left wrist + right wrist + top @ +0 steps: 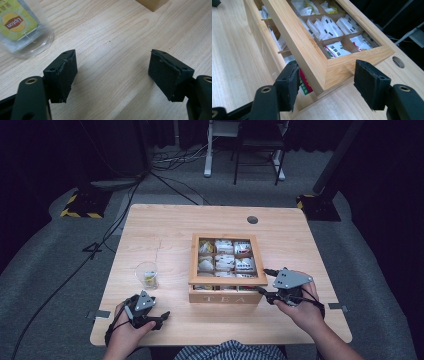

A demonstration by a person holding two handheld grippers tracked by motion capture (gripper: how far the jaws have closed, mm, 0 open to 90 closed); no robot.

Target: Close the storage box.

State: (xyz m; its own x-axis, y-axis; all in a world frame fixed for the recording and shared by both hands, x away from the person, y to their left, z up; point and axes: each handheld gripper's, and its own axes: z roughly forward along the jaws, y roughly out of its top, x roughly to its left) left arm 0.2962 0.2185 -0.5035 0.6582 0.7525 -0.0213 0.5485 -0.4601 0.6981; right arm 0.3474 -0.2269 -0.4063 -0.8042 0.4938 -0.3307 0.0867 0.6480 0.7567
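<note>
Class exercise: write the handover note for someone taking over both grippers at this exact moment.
Right gripper: jaws straddle the near corner of the tea box lid, which is lifted partway; whether the pads press on it is unclear.
Left gripper: open, empty, over bare table.
Glass cup, left of the tea box, already holds a tea bag.
Left to do: probably lower the lid shut.

The pale, matt wood-grain table (120, 32) carries a smooth bamboo tea box (337, 65), a clear glossy plastic cup (37, 42) and paper sachets (324, 25).
</note>
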